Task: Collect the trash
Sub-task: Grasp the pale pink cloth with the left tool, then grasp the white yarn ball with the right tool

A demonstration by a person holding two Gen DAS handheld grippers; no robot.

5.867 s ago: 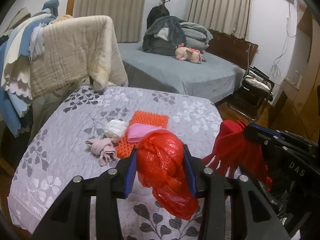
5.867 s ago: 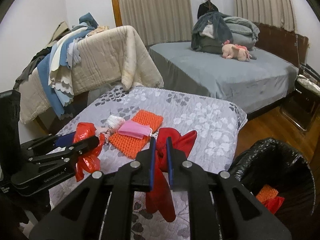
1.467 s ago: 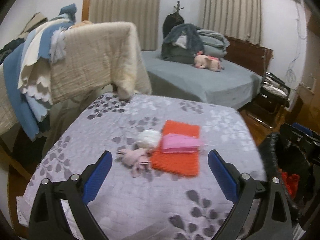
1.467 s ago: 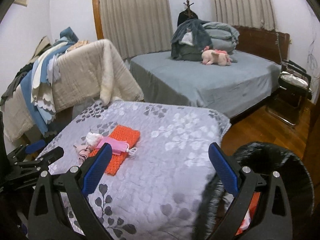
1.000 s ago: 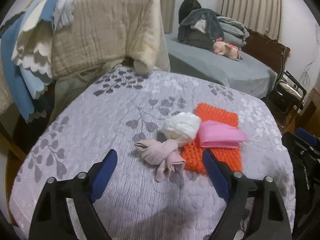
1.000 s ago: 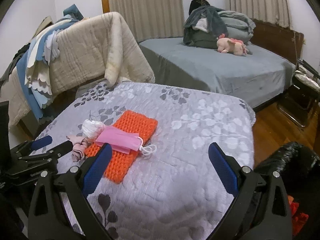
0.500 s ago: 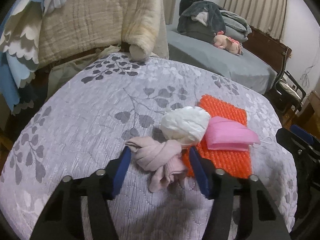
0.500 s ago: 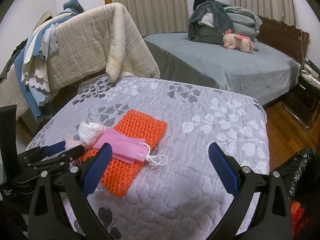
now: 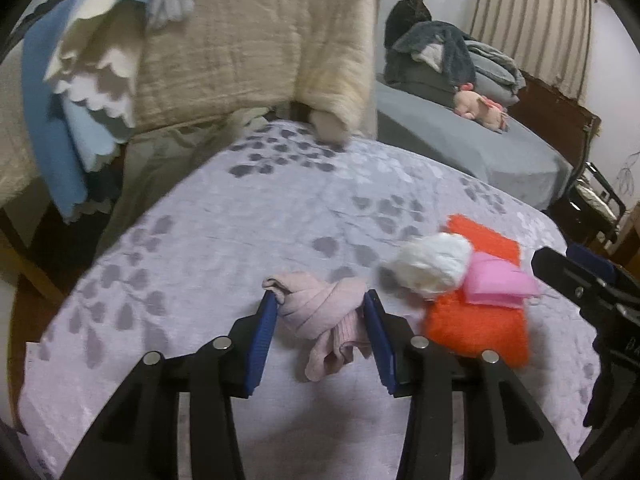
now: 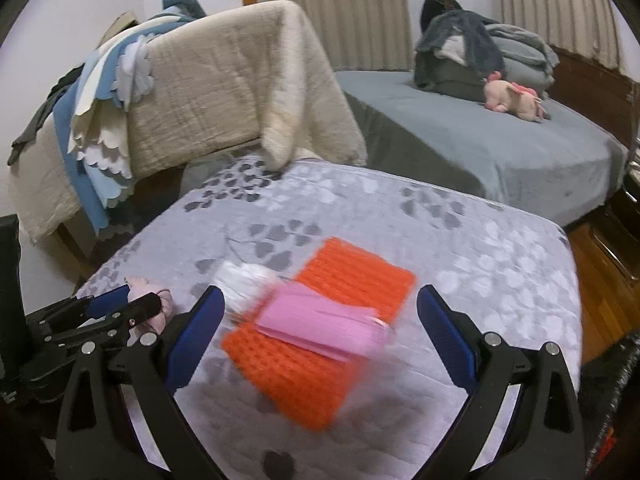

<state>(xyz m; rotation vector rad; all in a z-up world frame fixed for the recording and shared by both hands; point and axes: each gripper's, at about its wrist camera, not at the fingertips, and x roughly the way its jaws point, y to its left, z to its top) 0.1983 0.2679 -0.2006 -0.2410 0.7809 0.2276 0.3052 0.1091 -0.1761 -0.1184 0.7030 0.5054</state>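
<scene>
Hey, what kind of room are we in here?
Most likely a bedroom in a home. A made bed with grey sheets carries a pink plush toy and piled bedding, curtains cover the far wall, and blankets hang over a rail.

We see the left wrist view looking forward and down along its own left claw, close over the desk, with the pale pink rag right at its tips. The right wrist view looks the same way along the right claw, close above the orange mat. Both views share the desk, the mat, the rag, the bed behind, and each other's claw at the frame edge.
</scene>
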